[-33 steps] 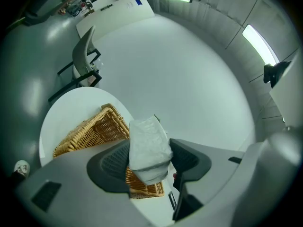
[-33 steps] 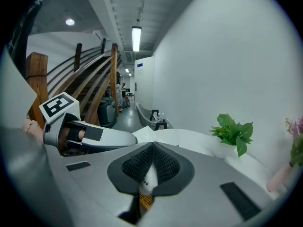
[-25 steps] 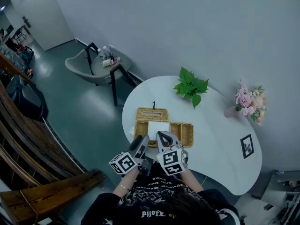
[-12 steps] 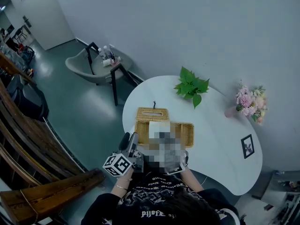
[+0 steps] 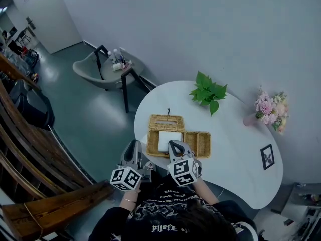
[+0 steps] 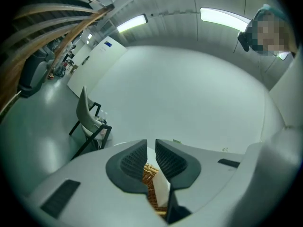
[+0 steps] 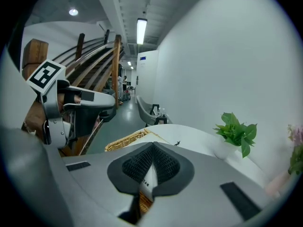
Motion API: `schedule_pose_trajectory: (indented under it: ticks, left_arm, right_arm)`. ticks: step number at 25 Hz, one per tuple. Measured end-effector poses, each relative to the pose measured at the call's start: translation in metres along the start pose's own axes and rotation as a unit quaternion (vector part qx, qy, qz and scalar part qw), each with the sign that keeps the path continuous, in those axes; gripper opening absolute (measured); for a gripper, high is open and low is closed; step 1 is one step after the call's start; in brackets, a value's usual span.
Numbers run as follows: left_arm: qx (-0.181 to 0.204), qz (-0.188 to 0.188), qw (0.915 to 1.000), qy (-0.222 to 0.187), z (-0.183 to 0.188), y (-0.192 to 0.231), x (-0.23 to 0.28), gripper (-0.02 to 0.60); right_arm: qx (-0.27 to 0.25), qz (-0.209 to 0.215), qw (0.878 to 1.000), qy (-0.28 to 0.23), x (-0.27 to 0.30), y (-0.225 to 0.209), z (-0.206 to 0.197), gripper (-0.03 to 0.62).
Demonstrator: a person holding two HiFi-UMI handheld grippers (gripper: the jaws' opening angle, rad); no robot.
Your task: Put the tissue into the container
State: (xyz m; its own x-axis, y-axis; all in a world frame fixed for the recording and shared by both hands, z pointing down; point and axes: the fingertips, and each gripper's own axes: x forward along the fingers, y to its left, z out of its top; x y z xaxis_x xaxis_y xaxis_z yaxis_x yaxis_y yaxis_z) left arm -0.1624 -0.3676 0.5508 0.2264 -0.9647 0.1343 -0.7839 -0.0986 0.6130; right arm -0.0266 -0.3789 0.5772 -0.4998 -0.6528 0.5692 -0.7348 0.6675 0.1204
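A white tissue pack (image 5: 169, 140) lies in the left compartment of the wicker container (image 5: 197, 144) on the round white table (image 5: 235, 149). My right gripper (image 5: 174, 146) is shut, its tips over the pack's near edge; in the right gripper view (image 7: 152, 148) a strip of the white pack (image 7: 147, 181) shows below the closed tips. My left gripper (image 5: 133, 150) hangs off the table's left edge, beside the container. Its jaws are closing, with a narrow gap (image 6: 151, 145) and nothing between them; wicker (image 6: 150, 174) shows through it.
A wicker lid (image 5: 165, 122) lies just behind the container. A potted plant (image 5: 208, 92), pink flowers (image 5: 271, 109) and a small picture frame (image 5: 267, 156) stand toward the far and right rim. A grey chair (image 5: 98, 69) and wooden stair rails (image 5: 30, 149) are on the left.
My left gripper has drawn back to the left, away from the container, and its jaws have narrowed from wide to nearly closed. The right gripper stays by the tissue pack.
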Motion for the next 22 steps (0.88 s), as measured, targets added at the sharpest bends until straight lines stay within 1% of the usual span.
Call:
schedule_pose_trajectory:
  ticks: [1, 2, 4, 7, 8, 11, 12, 15, 18, 22]
  left_arm:
    - [0.001, 0.002, 1.0000, 0.000, 0.000, 0.001, 0.000, 0.055]
    - [-0.004, 0.003, 1.0000, 0.002, 0.000, 0.003, 0.000, 0.040]
    - [-0.015, 0.005, 0.9999, 0.004, -0.001, 0.006, 0.001, 0.035]
    - [-0.007, 0.007, 0.9999, 0.007, 0.000, 0.009, 0.001, 0.029]
    - [-0.007, 0.004, 0.9999, 0.009, 0.000, 0.009, 0.001, 0.029]
    - [-0.025, -0.011, 0.9996, 0.008, 0.001, 0.010, -0.002, 0.026]
    - [-0.025, -0.013, 0.9996, 0.008, 0.003, 0.011, -0.003, 0.026]
    - [-0.014, -0.019, 0.9997, 0.011, 0.003, 0.013, -0.002, 0.025]
    - [-0.008, -0.034, 0.9992, 0.017, 0.002, 0.013, -0.001, 0.025]
    - [0.028, -0.033, 0.9986, 0.029, 0.000, 0.014, -0.001, 0.025]
  right_arm:
    - [-0.003, 0.000, 1.000, 0.002, 0.001, 0.001, -0.001, 0.023]
    - [-0.004, 0.000, 1.000, 0.004, 0.002, 0.002, -0.002, 0.023]
    - [-0.004, 0.001, 1.000, 0.006, 0.004, 0.003, -0.004, 0.024]
    - [-0.010, 0.000, 1.000, 0.011, 0.009, 0.004, -0.007, 0.024]
    - [-0.009, 0.000, 1.000, 0.014, 0.010, 0.004, -0.008, 0.023]
    - [0.002, 0.007, 1.000, 0.023, 0.014, 0.007, -0.013, 0.023]
    - [0.003, 0.008, 1.000, 0.025, 0.015, 0.007, -0.014, 0.023]
    - [0.001, 0.005, 1.000, 0.031, 0.020, 0.006, -0.018, 0.023]
    - [-0.003, 0.001, 0.999, 0.038, 0.024, 0.006, -0.021, 0.023]
    - [-0.007, -0.001, 0.999, 0.049, 0.030, 0.007, -0.026, 0.023]
